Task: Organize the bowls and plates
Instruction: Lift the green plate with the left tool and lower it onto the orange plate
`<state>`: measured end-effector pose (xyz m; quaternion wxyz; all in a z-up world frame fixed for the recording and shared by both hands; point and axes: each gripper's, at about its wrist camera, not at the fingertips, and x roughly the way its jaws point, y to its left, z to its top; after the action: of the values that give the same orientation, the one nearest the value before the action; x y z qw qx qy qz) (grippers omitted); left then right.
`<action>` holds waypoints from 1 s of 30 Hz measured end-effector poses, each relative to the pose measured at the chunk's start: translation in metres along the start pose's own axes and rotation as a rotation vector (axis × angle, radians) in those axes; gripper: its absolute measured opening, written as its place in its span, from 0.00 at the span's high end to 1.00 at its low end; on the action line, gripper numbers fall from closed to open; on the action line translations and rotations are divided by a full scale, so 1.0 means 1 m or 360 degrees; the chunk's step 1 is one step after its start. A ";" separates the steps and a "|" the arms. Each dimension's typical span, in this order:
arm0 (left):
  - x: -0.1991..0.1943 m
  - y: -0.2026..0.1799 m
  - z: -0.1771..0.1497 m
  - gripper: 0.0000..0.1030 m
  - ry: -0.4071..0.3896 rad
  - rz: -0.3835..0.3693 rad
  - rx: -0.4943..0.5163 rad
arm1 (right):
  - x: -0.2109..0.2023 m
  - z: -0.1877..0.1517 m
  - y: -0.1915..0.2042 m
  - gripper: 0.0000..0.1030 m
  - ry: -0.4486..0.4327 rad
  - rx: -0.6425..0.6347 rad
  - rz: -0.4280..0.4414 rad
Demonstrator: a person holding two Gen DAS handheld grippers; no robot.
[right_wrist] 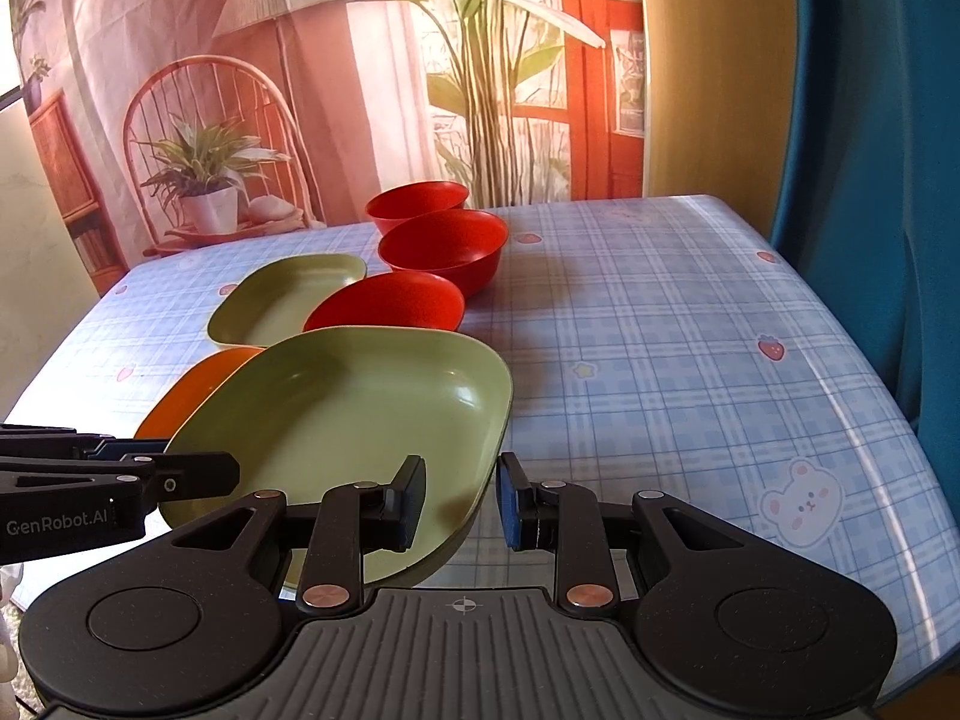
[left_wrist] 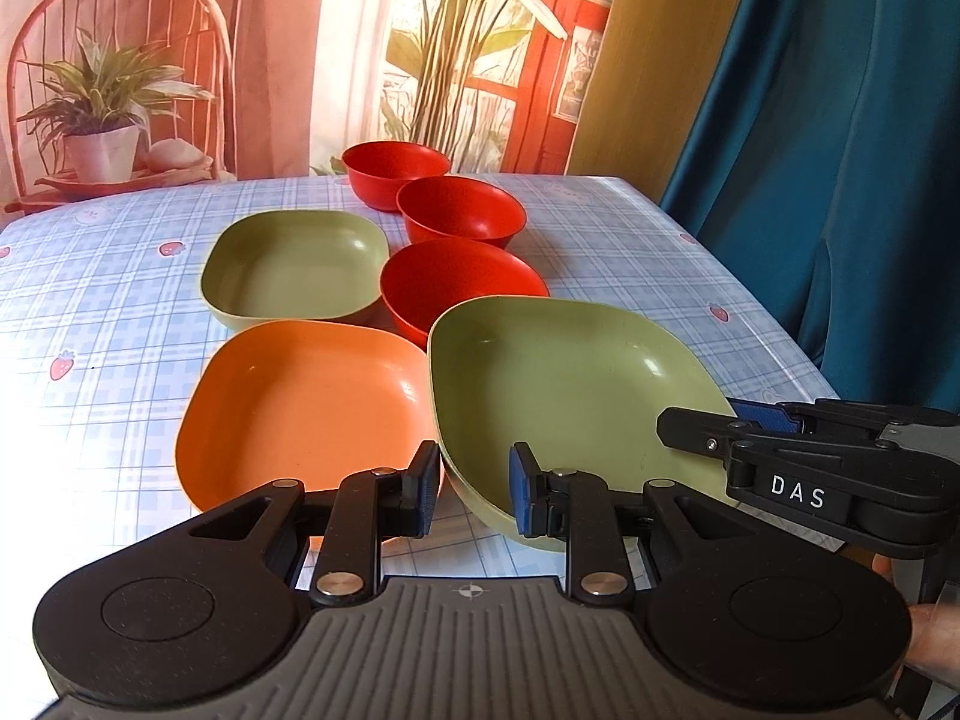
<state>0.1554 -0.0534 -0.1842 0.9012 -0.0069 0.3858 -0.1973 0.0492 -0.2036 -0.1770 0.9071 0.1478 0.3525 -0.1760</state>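
Left wrist view, nearest first: left gripper (left_wrist: 474, 492) with jaws apart, straddling the near corner of the near green plate (left_wrist: 558, 384). One blue-padded finger (left_wrist: 521, 495) inside the rim, the other finger outside it, over the edge of the orange plate (left_wrist: 300, 408). Clear gap either side of the rim, so not clamped. At the right corner of the same plate: right gripper (left_wrist: 708, 426) seen side-on, one finger above the rim, blue pad below.

Right wrist view: right gripper jaws likewise apart, plate rim passing between the fingers, no squeeze visible. Left gripper entering from the left edge, reaching onto the plate's opposite corner. Near green plate at the front of the checked tablecloth (left_wrist: 90, 300), hiding part of the orange plate from this side. Cannot tell whether lifted, overlapping or just touching.

Next back: orange plate flat on the cloth, just left of the near green plate. Behind it, far green plate (left_wrist: 288, 264), also flat. To its right, nearest red bowl (left_wrist: 456, 282), close to both green plates. Further back, middle red bowl (left_wrist: 459, 210), then far red bowl (left_wrist: 390, 171) near the table's rear edge, all upright in a rough line.

Beyond the table: printed backdrop (left_wrist: 180, 30) with chair and plants, teal curtain (left_wrist: 840, 180) on the right.
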 end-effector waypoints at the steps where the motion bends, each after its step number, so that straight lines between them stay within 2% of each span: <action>1: -0.001 0.003 0.000 0.75 -0.0007 0.0004 -0.0009 | 0.000 0.001 0.003 0.77 0.0002 -0.0006 0.0005; 12: -0.012 0.035 0.006 0.74 -0.0054 0.0058 -0.0080 | 0.007 0.012 0.037 0.77 0.0030 -0.0085 0.0073; 22: -0.008 0.086 0.027 0.74 -0.0070 0.0144 -0.0162 | 0.039 0.036 0.079 0.76 0.0088 -0.0202 0.0192; 26: -0.003 0.100 0.035 0.74 -0.0061 0.0193 -0.0150 | 0.053 0.042 0.095 0.76 0.0119 -0.0240 0.0224; 30: 0.002 0.111 0.036 0.74 -0.0034 0.0188 -0.0129 | 0.060 0.036 0.106 0.76 0.0167 -0.0239 0.0262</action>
<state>0.2204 0.0431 -0.1790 0.9143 -0.0227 0.3836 -0.1280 0.1569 -0.1363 -0.1777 0.9074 0.1169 0.3983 -0.0660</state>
